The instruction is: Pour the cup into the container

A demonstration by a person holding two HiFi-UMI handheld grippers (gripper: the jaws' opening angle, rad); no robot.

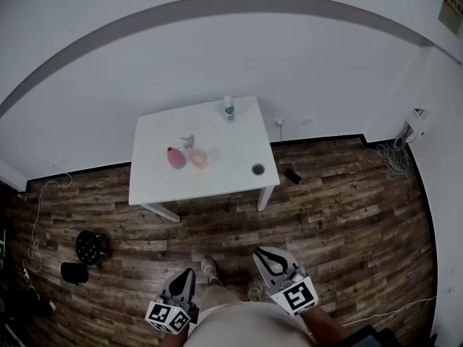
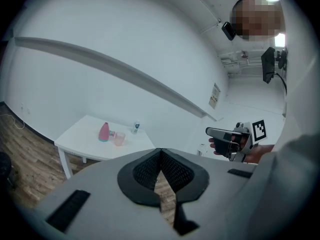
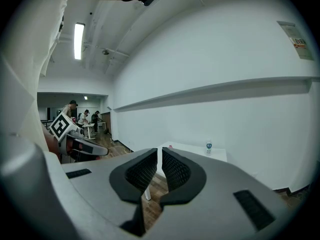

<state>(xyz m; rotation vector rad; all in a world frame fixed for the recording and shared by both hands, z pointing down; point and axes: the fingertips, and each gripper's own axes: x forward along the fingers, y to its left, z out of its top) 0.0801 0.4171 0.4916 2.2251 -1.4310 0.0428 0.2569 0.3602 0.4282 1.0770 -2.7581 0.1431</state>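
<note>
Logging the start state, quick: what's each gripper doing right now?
Left gripper: closed, holding nothing.
Right gripper: closed, holding nothing.

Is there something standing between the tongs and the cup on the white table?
Nothing visible does. Only wooden floor lies between the left tongs, the right tongs and the table. The cup stands beside the pink container, with nothing seen between them.

Before you: white table [image 1: 217,183]; pink bottle [image 1: 176,157]; pale peach see-through cup [image 1: 199,158]; clear water bottle [image 1: 228,109], green label; brown plank-patterned floor [image 1: 347,215]; your left gripper [image 1: 189,272] and right gripper [image 1: 264,253], grey, black pads [image 2: 145,171], black-and-white square markers [image 1: 300,296]
</note>
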